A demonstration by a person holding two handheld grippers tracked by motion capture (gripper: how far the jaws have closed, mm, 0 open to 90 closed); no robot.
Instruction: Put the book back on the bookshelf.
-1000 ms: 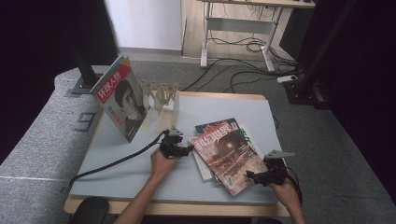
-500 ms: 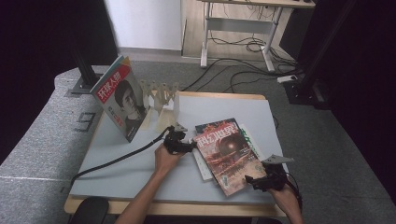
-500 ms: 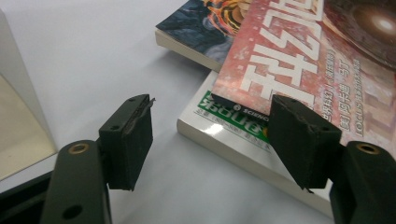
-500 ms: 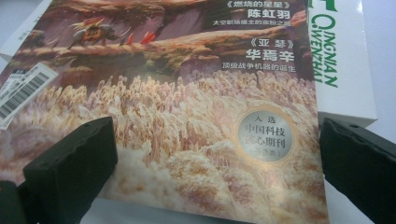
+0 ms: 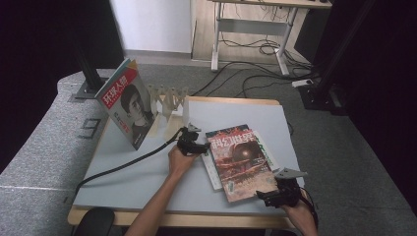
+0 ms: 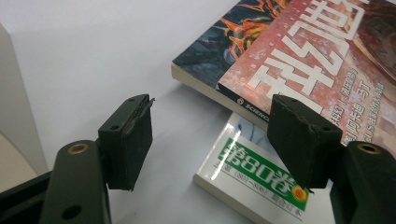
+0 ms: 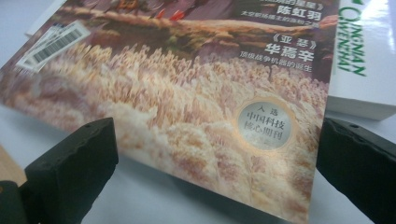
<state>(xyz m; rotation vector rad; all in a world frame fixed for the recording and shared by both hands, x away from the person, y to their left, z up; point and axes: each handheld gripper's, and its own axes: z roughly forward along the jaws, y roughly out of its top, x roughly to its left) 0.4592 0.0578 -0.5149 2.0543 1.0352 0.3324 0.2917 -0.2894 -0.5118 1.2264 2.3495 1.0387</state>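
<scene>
A stack of magazines lies right of the table's middle, topped by a red-covered magazine [image 5: 241, 162] [image 6: 327, 60] [image 7: 187, 116]. Under it are a dark blue one [image 6: 233, 37] and a white book with green print [image 6: 261, 182] [image 7: 369, 56]. My left gripper [image 5: 196, 146] [image 6: 217, 140] sits at the stack's left edge. It is open, with the white book's corner and bare table between its jaws. My right gripper [image 5: 268, 196] [image 7: 215, 154] stands open at the near corner of the red magazine. That corner lies between the wide jaws, and the pads do not press on it.
Another magazine [image 5: 125, 108] stands upright at the table's left rear, leaning in a pale wooden rack [image 5: 169, 101]. The left gripper's cable [image 5: 123, 164] trails across the table [image 5: 147, 182] toward the near left corner. The table's front edge lies close to the right hand.
The right gripper has drawn back toward the table's near edge, down to the red magazine's near corner. The left gripper has edged right toward the stack.
</scene>
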